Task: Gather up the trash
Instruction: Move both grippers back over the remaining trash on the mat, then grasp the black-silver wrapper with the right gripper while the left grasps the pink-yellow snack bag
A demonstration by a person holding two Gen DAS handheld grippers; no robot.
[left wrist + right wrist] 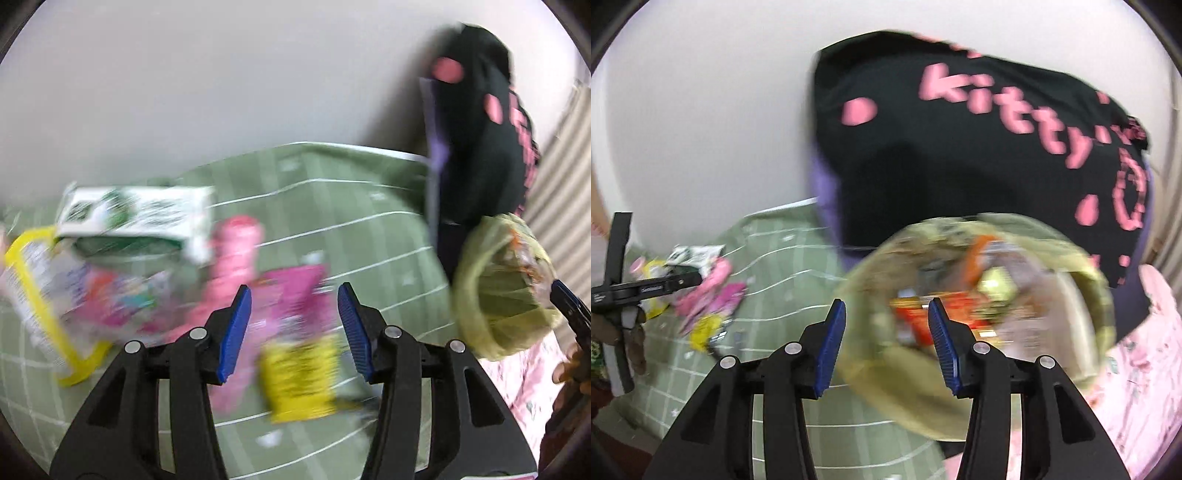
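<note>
Both grippers gape, empty — left gripper [294, 328] lower centre over wrappers [295, 332]; right gripper [887, 339] over the bin [1071, 295].

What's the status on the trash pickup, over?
Both hand-held grippers open, empty: left, right. Wrappers loose on green sheet. Trash bag open. Nothing blocking.

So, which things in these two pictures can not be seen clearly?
- Left wrist view: print on the white-green carton and yellow wrapper, smeared by motion blur.
- Right wrist view: contents of the green bin, blurred.
- Left wrist view: right hand-held gripper, cut off by the edge.
</note>
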